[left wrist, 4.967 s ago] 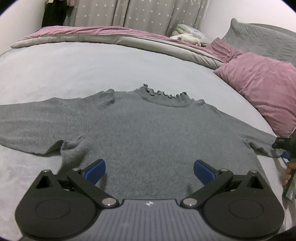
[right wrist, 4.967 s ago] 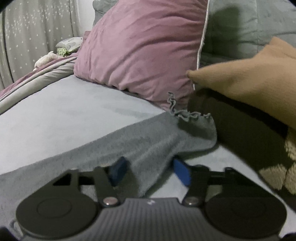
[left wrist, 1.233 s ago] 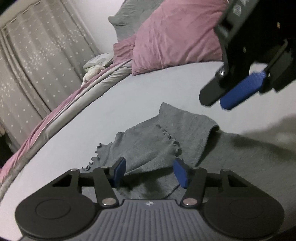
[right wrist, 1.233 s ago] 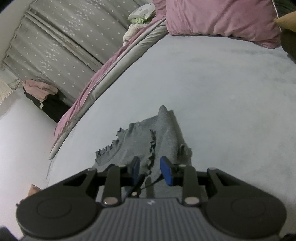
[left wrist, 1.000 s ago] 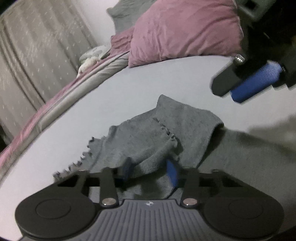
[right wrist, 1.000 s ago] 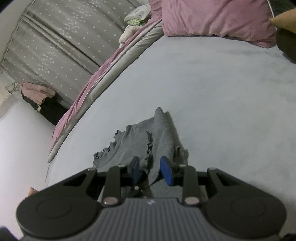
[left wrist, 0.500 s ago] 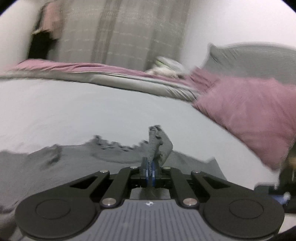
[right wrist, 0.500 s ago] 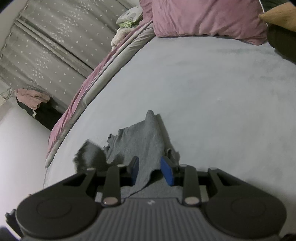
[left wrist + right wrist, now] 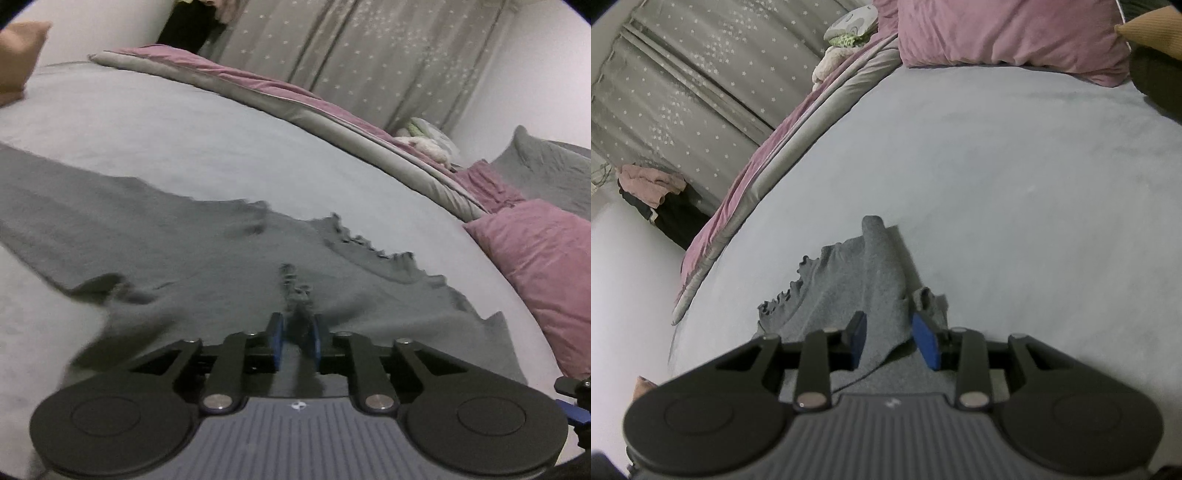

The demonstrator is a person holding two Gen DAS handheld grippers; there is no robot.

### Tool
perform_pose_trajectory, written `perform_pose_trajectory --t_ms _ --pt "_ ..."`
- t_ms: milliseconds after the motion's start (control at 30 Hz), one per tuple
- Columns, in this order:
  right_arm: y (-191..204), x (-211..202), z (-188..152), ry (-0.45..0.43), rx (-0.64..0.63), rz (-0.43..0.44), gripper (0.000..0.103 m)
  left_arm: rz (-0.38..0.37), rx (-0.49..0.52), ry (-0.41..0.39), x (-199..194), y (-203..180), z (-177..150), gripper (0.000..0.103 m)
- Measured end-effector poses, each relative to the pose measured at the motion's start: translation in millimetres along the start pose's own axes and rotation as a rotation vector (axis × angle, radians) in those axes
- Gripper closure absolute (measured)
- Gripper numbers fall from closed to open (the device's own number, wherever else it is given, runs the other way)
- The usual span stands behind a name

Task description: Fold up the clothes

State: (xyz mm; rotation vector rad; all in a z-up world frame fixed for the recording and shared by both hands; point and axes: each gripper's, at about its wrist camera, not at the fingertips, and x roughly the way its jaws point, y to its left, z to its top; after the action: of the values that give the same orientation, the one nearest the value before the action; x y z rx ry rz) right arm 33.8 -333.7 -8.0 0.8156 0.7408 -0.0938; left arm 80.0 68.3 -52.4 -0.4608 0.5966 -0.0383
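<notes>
A grey knit sweater (image 9: pixel 184 251) with a frilled collar (image 9: pixel 369 251) lies flat on the bed. Its right sleeve is folded in across the body, and the frilled cuff (image 9: pixel 295 291) rests near the middle. My left gripper (image 9: pixel 296 341) sits low over that cuff, its blue pads a little apart with sleeve fabric between them. The other sleeve (image 9: pixel 55 206) stretches out to the left. In the right wrist view my right gripper (image 9: pixel 891 341) is open just above the folded shoulder of the sweater (image 9: pixel 857 273). A corner of the right gripper (image 9: pixel 576 402) shows at the left view's right edge.
The pale grey bed sheet (image 9: pixel 1015 203) spreads wide beyond the sweater. A pink pillow (image 9: pixel 546 266) lies to the right, and a rolled pink and grey duvet (image 9: pixel 295 107) runs along the far edge. Tan (image 9: pixel 1148 29) and dark (image 9: pixel 1160 81) garments lie beside the pillow.
My left gripper carried the sleeve cuff across and lowered it onto the sweater body; its pads, pressed together half a second ago, have now parted. The right gripper has barely moved.
</notes>
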Motion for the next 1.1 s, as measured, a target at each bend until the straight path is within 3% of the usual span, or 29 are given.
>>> perform_pose_trajectory --t_ms 67,167,433,533,633,700,733,900,1100 --pt "0 0 0 0.003 -0.001 -0.001 0.071 -0.036 -0.043 0.0 -2 11 2 0.068" --pt "0 3 1 0.008 -0.004 -0.003 0.071 -0.08 -0.101 0.011 3 19 10 0.059" --pt "1 4 -1 0.012 -0.016 -0.008 0.071 -0.086 -0.086 0.073 41 17 39 0.055" --pt "1 6 -2 0.016 -0.019 -0.013 0.071 -0.085 -0.068 0.094 55 15 49 0.057" --pt "2 9 -3 0.022 -0.024 -0.016 0.071 -0.068 0.018 0.098 64 5 50 0.061" --pt "2 9 -4 0.024 -0.029 -0.017 0.071 -0.064 0.075 0.107 67 -1 49 0.083" --pt "2 10 -4 0.025 -0.031 -0.018 0.071 -0.062 0.099 0.107 67 -4 48 0.1" --pt "-1 9 -2 0.026 -0.032 -0.023 0.071 -0.05 0.18 -0.03 48 -10 47 0.1" --pt "-1 12 -3 0.031 -0.035 -0.027 0.071 0.075 0.238 -0.041 50 -13 47 0.095"
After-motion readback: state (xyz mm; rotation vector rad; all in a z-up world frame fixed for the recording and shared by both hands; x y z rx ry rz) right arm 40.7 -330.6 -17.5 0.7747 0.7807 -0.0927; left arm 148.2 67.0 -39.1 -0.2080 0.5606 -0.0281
